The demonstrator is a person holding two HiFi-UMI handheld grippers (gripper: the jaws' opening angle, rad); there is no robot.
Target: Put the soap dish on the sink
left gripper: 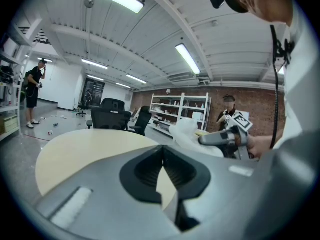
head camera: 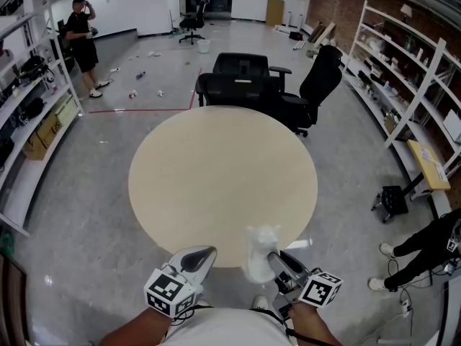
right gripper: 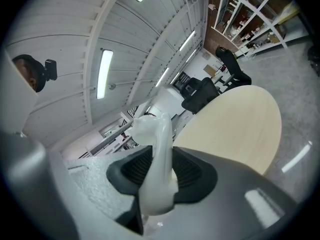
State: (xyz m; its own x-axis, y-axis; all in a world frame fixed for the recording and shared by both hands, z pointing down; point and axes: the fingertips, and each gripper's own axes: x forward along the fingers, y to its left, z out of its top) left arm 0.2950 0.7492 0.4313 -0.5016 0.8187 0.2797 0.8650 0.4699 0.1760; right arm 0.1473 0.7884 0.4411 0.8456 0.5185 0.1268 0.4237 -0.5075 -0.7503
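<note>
Round table (head camera: 223,171), white soap dish (head camera: 261,254) clamped in right claw (head camera: 272,260) at near edge, left claw (head camera: 206,254) closed

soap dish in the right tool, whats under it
The soap dish, clamped in the right tool, hangs over the near rim of the round table. Bare table and grey floor show around it; the patch directly beneath is covered by the dish.

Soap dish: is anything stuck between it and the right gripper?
No. The right gripper has its jaws shut on the soap dish, at the round table's near edge. No sink shows in any view.
</note>
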